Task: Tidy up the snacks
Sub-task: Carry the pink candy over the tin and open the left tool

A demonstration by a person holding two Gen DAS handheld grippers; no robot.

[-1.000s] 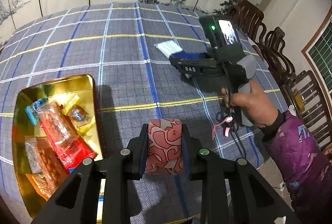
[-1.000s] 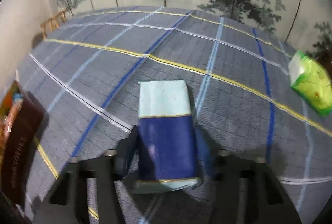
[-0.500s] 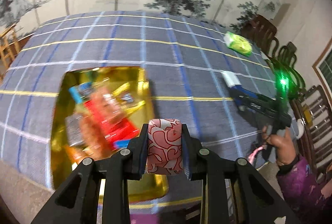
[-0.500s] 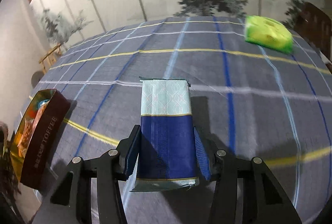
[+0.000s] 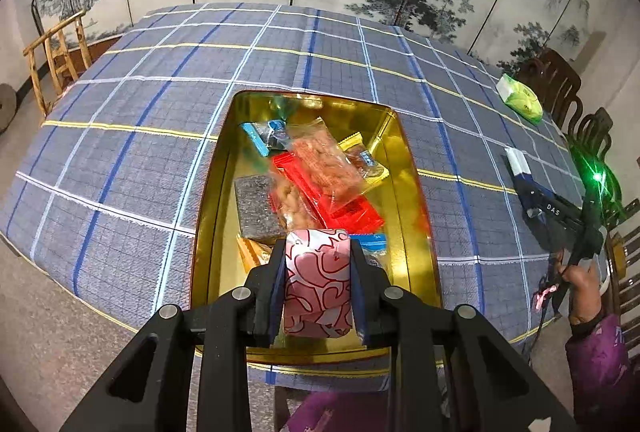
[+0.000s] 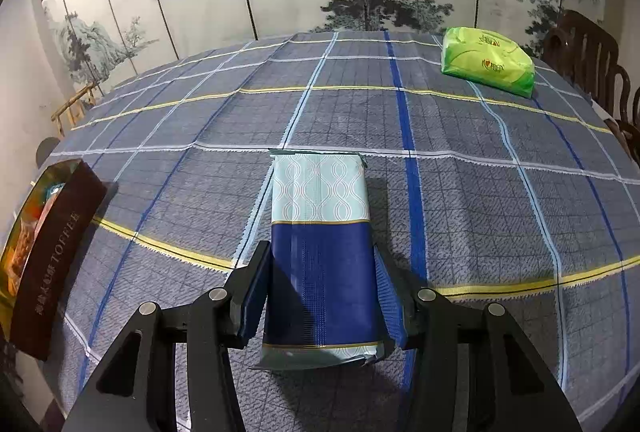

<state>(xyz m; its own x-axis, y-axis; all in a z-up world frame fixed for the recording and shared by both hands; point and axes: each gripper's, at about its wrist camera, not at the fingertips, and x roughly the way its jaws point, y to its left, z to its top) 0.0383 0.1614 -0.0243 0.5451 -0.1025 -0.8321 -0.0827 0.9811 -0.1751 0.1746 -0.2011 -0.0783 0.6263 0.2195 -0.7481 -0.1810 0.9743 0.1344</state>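
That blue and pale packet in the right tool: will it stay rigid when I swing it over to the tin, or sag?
The blue and pale packet probably holds its shape: it juts past the right tool flat and unbent. Its glossy wrapper looks slippery, so it might slide. The crimped far end seems thin and may crumple against the tin.

The word "TOFFEE" stands in pale letters on the dark brown side of the tin [image 6: 52, 256], and "DAS" stands in white on the right claw [image 5: 554, 209]; other print is not readable.
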